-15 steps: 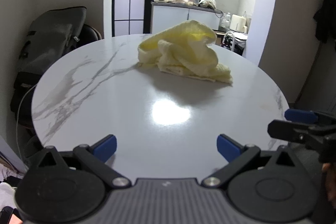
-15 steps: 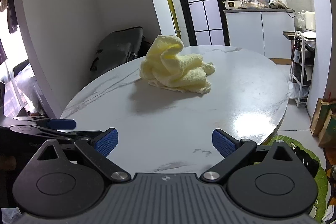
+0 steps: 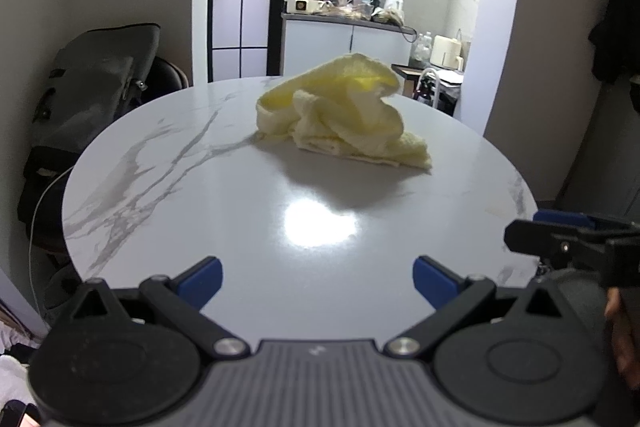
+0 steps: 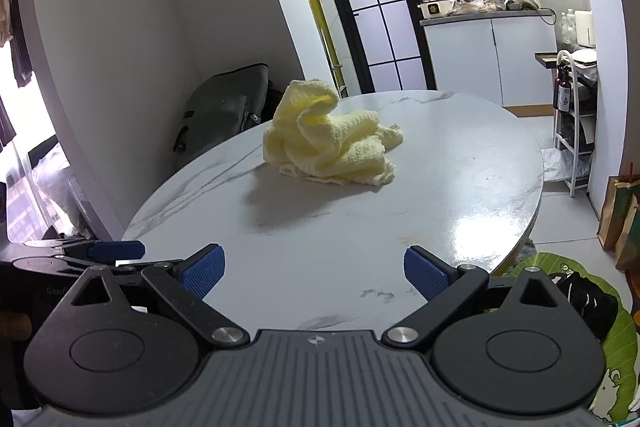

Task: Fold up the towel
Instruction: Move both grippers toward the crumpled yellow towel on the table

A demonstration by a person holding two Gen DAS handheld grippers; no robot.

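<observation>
Towel was heaped on table, toward far side. Bag was set behind table's left edge; kitchen counter was seen beyond.

Fluffy yellow terry-cloth towel, glossy marble-look table, matt black plastic tongs with ribbed blue pads

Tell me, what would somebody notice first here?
Probably the yellow towel, lying crumpled in a heap near the middle of the round white marble table. Next, the left gripper and right gripper at the table's near edge, jaws wide open and holding nothing.
</observation>
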